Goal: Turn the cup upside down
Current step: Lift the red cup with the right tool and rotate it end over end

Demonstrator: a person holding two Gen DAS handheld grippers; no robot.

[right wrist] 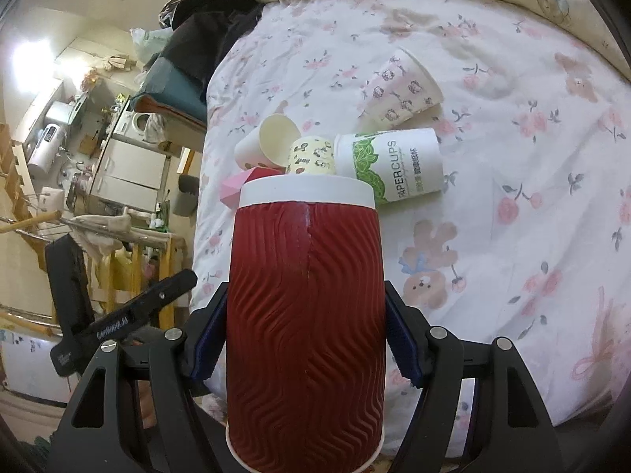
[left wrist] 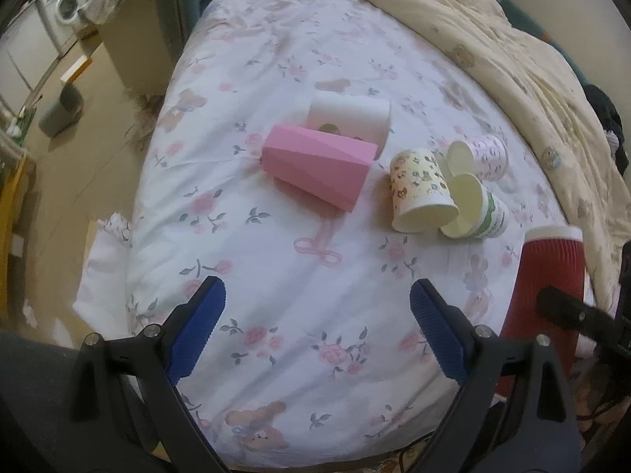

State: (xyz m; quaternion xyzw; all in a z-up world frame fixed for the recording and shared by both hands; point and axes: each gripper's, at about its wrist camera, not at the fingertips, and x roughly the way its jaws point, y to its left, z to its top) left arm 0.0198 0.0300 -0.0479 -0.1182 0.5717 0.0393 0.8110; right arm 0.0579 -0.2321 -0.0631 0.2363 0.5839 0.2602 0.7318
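A red ribbed paper cup with a white band at its far end fills the right wrist view. My right gripper is shut on it, one blue pad on each side, holding it over the bed's near edge. The same red cup shows at the right edge of the left wrist view. My left gripper is open and empty above the floral sheet.
Several cups lie on their sides on the bed: a pink faceted cup, a white cup, a yellow-patterned cup, a green-leaf cup and a pink-print cup. A cream quilt is bunched behind.
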